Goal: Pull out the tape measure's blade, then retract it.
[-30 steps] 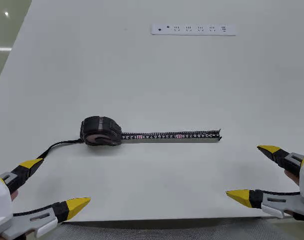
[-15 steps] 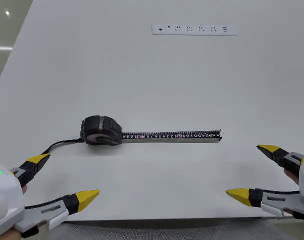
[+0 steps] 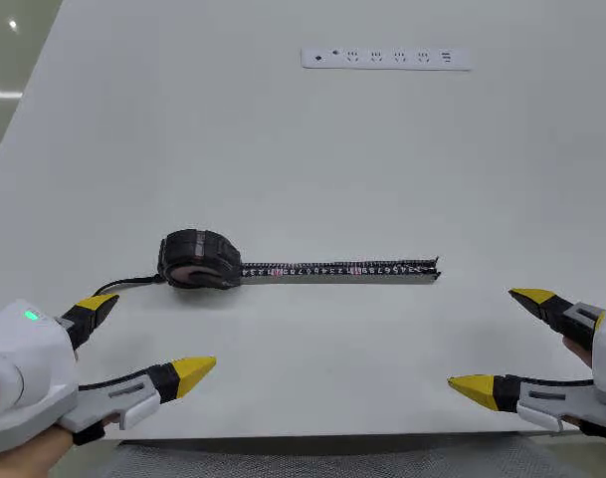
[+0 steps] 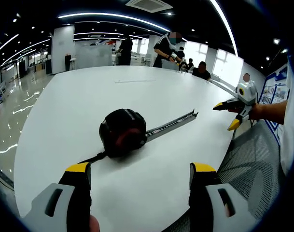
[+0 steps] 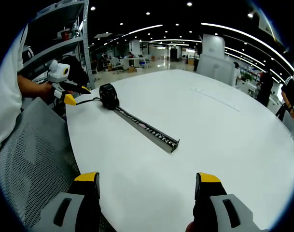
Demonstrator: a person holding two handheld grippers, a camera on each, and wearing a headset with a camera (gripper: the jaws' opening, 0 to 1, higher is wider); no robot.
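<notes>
A black tape measure (image 3: pixel 200 260) lies on the white table (image 3: pixel 283 149), its blade (image 3: pixel 337 270) drawn out to the right and ending in a hook (image 3: pixel 436 267). A black strap (image 3: pixel 123 284) trails from the case to the left. My left gripper (image 3: pixel 148 334) is open near the table's front left, just short of the case (image 4: pixel 123 132). My right gripper (image 3: pixel 502 339) stands open at the front right, below and right of the blade tip (image 5: pixel 174 144). Nothing is between either pair of jaws.
A white power strip (image 3: pixel 386 59) lies at the far side of the table. The table's front edge (image 3: pixel 312 436) runs just under both grippers, with a mesh chair (image 5: pixel 35 159) below. People stand beyond the table (image 4: pixel 168 46).
My left gripper has moved forward and to the right, closer to the tape measure's case. The right gripper and the tape measure have stayed where they were.
</notes>
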